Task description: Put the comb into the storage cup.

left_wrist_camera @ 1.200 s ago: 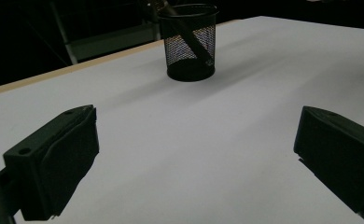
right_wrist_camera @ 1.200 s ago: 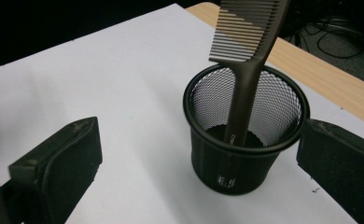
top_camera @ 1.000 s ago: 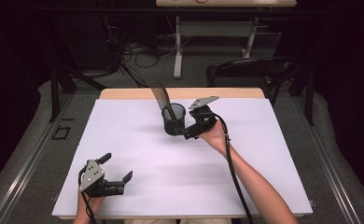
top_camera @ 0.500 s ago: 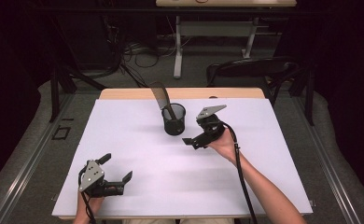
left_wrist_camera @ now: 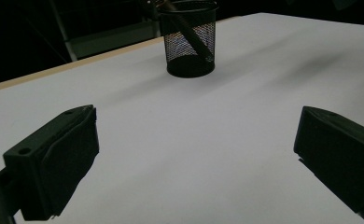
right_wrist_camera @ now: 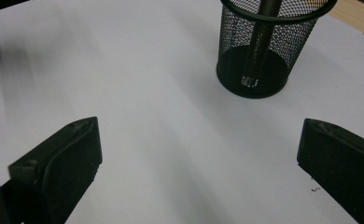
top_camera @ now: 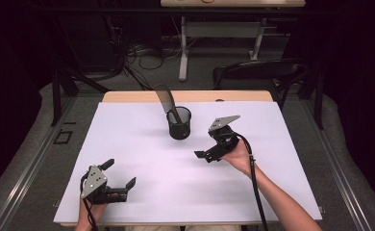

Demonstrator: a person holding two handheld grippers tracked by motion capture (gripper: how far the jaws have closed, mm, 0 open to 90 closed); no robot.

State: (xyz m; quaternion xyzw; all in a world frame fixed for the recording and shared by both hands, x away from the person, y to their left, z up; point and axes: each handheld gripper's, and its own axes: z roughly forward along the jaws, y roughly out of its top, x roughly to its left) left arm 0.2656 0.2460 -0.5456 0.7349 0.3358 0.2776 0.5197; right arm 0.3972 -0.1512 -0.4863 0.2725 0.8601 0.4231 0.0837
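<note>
A black mesh cup [top_camera: 179, 123] stands upright at the back middle of the white table cover [top_camera: 137, 139]. A dark flat-bladed utensil [top_camera: 165, 98] leans in it, blade up and to the left. My right gripper [top_camera: 207, 146] hovers open just right of and nearer than the cup, holding nothing. In the right gripper view the cup [right_wrist_camera: 264, 51] and the utensil's handle [right_wrist_camera: 260, 32] lie ahead of the open right gripper [right_wrist_camera: 196, 163]. My left gripper [top_camera: 119, 173] rests open at the near left. From the left gripper [left_wrist_camera: 194, 154] the cup [left_wrist_camera: 189, 44] stands far ahead.
A wooden table edge [top_camera: 128, 96] runs along the back of the white cover. Beyond it stand a dark chair [top_camera: 257, 72] and a desk frame with cables on the floor [top_camera: 142, 53].
My right gripper has drawn back from the cup toward the near right, open and with nothing in it. The utensil stays in the cup. The left gripper has not moved.
</note>
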